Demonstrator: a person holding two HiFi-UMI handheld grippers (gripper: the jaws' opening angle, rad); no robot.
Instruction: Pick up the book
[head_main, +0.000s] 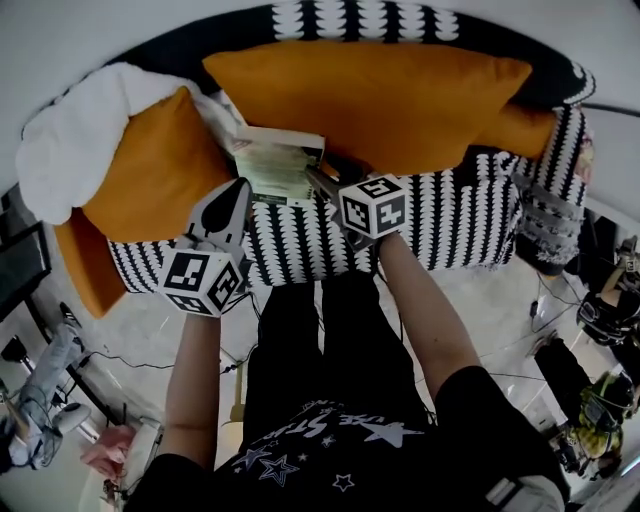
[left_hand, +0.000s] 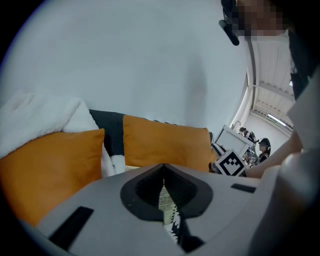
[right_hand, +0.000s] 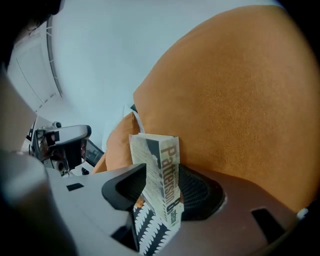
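book (head_main: 278, 165) lies flat on the patterned sofa (head_main: 450, 220) seat, roughly 12 o'clock from the person. It's wedged in the gap between the small orange cushion (head_main: 160, 170) at its 9 and the big orange cushion (head_main: 380, 95) at its 1-2. White throw (head_main: 70, 130) is further out at 10, not involved.

right gripper (head_main: 318, 182) comes in from the book's 4-5 o'clock, angled down. Claw is released: jaws spread and straddling the book's near corner, spine end sitting between them in the right gripper view. Pads don't look clamped yet, so I read this as pre-grasp. That approach makes sense since the near edge is the only one not buried against cushions.

left gripper (head_main: 240, 190) sits at the book's 8 o'clock, just beside its left edge. Claw is clenched on nothing; only a thin slit shows, with a sliver of page and sofa pattern visible through it. Likely there to steady or block the book so it doesn't slide toward 9 when the right side closes.

Risk: a corner-only bite may let the book pivot.
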